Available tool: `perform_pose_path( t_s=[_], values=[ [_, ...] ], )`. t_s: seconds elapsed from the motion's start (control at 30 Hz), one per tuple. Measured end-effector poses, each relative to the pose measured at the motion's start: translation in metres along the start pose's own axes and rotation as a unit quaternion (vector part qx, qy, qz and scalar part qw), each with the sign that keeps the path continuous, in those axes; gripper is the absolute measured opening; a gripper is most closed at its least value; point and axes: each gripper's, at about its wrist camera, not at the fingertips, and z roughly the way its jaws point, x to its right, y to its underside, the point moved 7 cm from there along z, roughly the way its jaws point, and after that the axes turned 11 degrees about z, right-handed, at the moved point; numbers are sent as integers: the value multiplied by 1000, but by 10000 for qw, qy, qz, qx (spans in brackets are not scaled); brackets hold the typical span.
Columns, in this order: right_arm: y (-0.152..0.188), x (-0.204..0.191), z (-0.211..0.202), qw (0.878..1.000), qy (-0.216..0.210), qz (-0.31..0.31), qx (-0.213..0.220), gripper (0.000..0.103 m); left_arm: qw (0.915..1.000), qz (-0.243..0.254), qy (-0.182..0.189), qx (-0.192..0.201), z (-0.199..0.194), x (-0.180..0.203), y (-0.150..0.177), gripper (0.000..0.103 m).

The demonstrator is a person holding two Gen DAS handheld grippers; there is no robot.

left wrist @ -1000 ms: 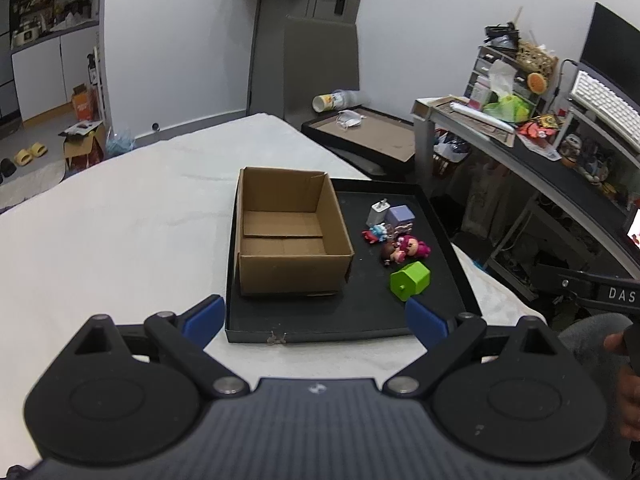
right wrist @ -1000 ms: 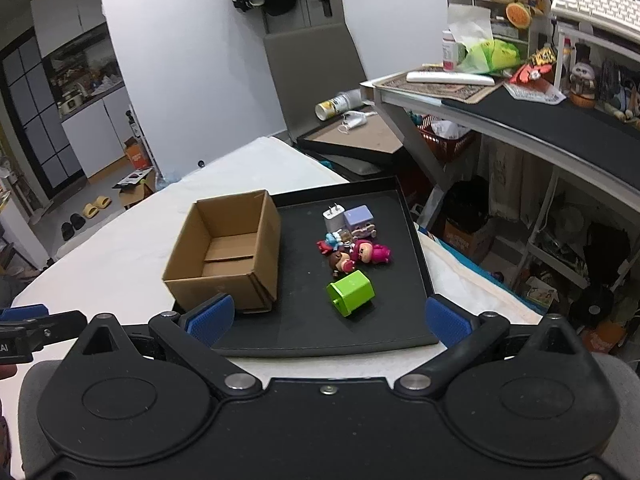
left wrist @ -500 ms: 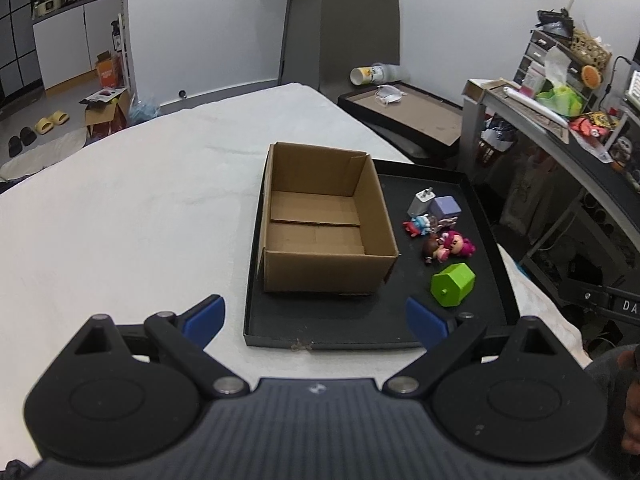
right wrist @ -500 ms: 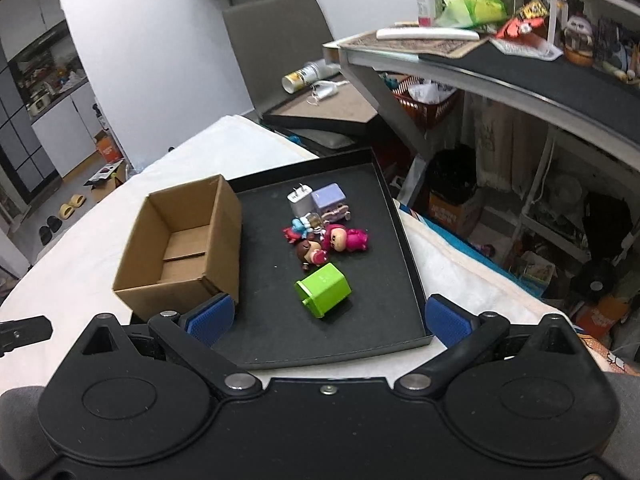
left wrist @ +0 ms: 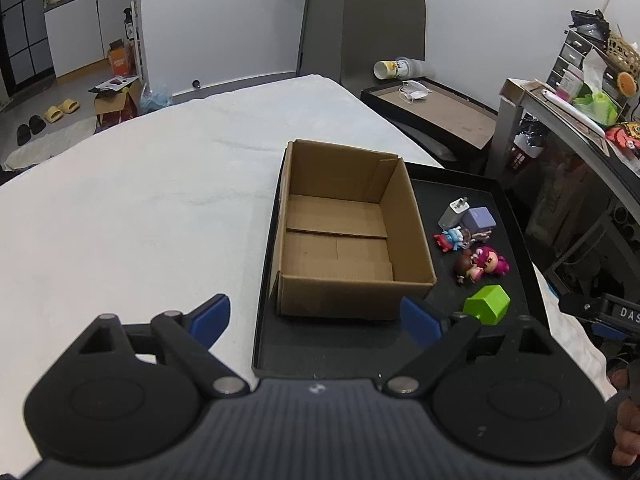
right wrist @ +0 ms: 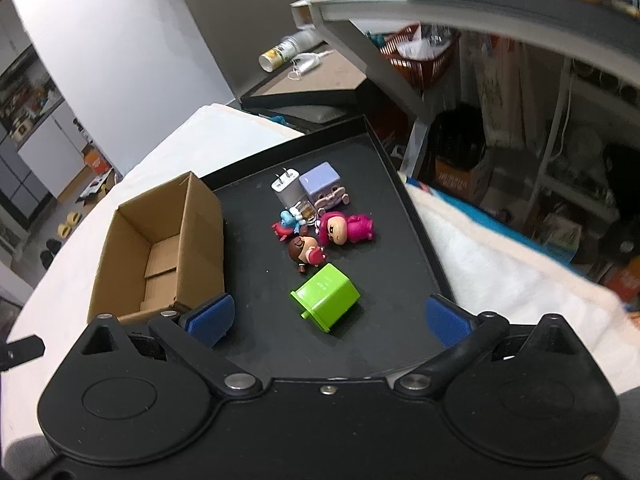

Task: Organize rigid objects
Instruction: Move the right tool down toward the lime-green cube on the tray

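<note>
An empty cardboard box (left wrist: 344,236) (right wrist: 160,248) stands on the left part of a black tray (left wrist: 332,352) (right wrist: 400,272). To its right lie a green block (left wrist: 487,304) (right wrist: 326,297), a pink doll (left wrist: 490,262) (right wrist: 346,229), a brown-haired doll (right wrist: 307,251), a blue figure (right wrist: 289,222), a white charger (left wrist: 454,214) (right wrist: 289,191) and a lilac cube (left wrist: 479,219) (right wrist: 320,182). My left gripper (left wrist: 316,316) is open and empty, short of the box's near wall. My right gripper (right wrist: 328,318) is open and empty, just short of the green block.
The tray lies on a white-covered table (left wrist: 140,208) near its right edge. Past that edge stand a second tray with a mask and a can (left wrist: 432,100) and a cluttered desk (left wrist: 580,120) (right wrist: 480,4). My right gripper's body shows at the left wrist view's right edge (left wrist: 608,312).
Both grippers have moved forward and lower toward the tray. The right one has tipped down over the green block. Nothing on the tray has moved.
</note>
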Motion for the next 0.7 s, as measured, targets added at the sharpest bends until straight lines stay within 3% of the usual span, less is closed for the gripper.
perform_pose_path(
  t_s=[0.13, 0.33, 0.7],
  values=[
    [-1, 4, 23, 9989, -185, 379, -203, 94, 9998, -132, 113, -76, 18, -5, -3, 71],
    [2, 0, 49, 9970, -508, 503, -283, 93, 9995, -195, 181, -167, 44, -13, -11, 53],
    [-3, 20, 81, 9897, -437, 1246, -558, 84, 9976, -494, 229, -430, 86, -31, -18, 50]
  ],
)
